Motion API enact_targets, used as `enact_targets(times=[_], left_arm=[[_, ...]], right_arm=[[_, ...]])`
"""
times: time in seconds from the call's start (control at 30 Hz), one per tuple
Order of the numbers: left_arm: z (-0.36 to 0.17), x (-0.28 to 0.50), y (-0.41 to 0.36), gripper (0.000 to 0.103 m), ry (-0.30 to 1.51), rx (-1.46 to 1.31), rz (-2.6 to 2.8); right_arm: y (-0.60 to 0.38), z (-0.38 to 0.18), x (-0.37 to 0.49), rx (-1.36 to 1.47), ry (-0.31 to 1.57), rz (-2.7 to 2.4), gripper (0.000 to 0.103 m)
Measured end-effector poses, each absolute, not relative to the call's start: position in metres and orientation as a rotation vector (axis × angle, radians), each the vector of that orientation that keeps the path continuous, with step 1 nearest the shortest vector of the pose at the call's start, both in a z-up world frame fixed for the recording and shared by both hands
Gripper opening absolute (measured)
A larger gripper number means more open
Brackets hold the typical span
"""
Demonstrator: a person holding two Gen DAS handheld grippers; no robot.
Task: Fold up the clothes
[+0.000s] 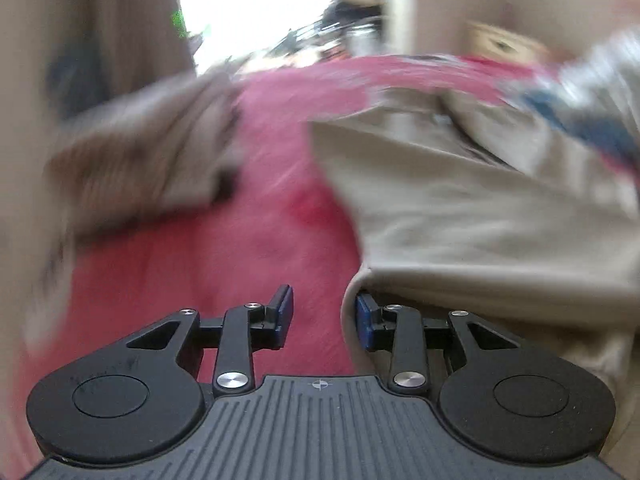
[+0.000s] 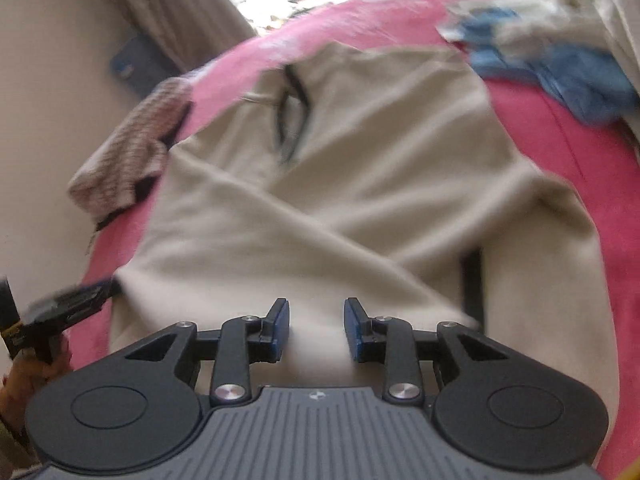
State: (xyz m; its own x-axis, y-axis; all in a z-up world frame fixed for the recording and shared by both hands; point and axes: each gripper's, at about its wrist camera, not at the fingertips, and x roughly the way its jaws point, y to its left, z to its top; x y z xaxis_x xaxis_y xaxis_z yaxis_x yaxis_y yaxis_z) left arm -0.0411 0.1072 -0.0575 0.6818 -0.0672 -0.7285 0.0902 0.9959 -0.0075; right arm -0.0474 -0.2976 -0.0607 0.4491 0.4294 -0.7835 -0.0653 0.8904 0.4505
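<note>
— So where's the beige garment point(image 2: 320, 184)?
— Spread across the pink bedcover point(image 2: 560, 184), reaching its near edge.
— And the tools?
— Right gripper point(image 2: 316, 330) hangs over it, jaws apart, empty. Left gripper point(image 1: 324, 318) likewise parted, at the cloth's left border.

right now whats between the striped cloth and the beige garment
Only bare pink cover lies between the striped cloth and the beige garment in the left wrist view.
</note>
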Motion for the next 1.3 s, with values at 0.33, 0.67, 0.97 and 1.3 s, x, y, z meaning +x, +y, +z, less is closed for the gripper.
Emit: enact_targets(times=[0.33,0.67,0.97,1.3], left_arm=[[-0.056,-0.062,0.154,0.036,0.849,-0.141,-0.093],[-0.017,-0.046,0.124,0.037,0.735,-0.098,-0.24],[-0.07,-0.047,0.09,0.039,0.874,-0.002,-0.221],[-0.07,-0.049,0.092,0.039,0.873,-0.025,-0.214]], right_arm=[[-0.321,-0.051,-0.063,0.444,1.026,0.283,0.031],[-0.304,-0.018,-0.089,0.212,0.85,0.435,0.029],[-0.296,-0.054,-0.131,-0.047,1.0,0.389,0.026],[-0.282,-0.069,-0.166,-0.144,1.022,0.436,0.028]])
